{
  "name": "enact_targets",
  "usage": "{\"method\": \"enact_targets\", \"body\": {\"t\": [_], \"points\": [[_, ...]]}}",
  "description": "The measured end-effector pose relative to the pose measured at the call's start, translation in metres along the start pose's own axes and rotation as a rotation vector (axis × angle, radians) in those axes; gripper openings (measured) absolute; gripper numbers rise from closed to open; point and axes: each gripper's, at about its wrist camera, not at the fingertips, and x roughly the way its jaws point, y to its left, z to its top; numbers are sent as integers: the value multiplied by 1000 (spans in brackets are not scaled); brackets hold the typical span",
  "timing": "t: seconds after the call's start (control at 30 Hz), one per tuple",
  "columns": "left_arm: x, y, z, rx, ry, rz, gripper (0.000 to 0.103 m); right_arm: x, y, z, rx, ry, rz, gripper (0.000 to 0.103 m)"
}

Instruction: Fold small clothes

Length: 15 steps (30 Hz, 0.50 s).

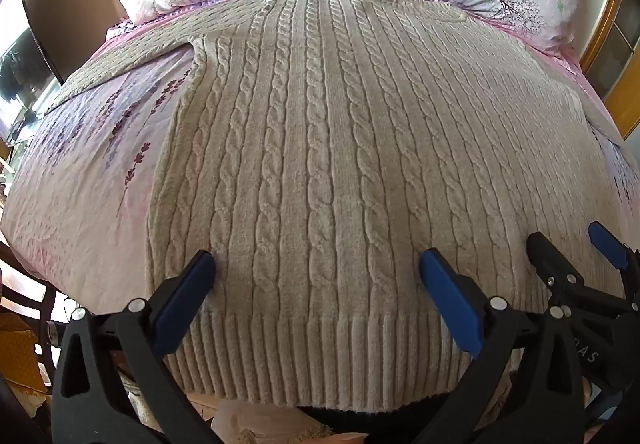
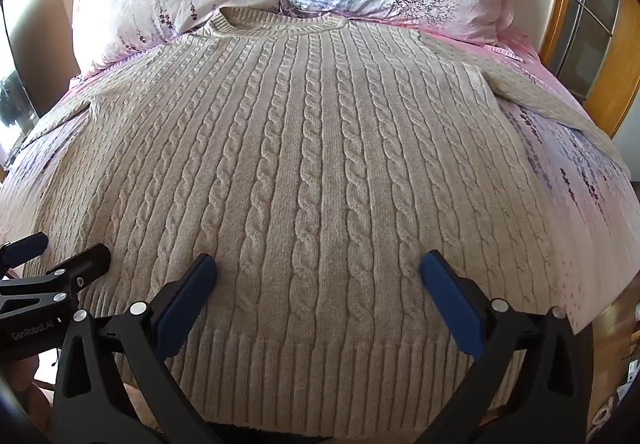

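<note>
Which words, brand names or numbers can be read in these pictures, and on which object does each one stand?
"GenRobot.AI": white print on the black body of the left gripper, seen in the right wrist view.
"AS": the end of a partly hidden word on the black body of the right gripper, seen in the left wrist view; the rest cannot be read.
The sweater shows no text.

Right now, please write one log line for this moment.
sweater: flat on bed | left gripper: open above hem | right gripper: open above hem
</note>
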Motion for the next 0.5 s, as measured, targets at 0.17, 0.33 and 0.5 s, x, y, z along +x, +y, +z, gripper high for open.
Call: {"method": "enact_targets", "body": {"t": [0.17, 0.33, 0.5], "points": [[0, 0, 0, 1, 2, 0, 101, 0, -1, 0, 0, 0, 0, 102], [0, 0, -1, 1, 0, 0, 101, 0, -1, 1, 0, 2, 0, 102], [0, 0, 0, 0, 2, 0, 101, 0, -1, 0, -1, 3, 1, 102]]}}
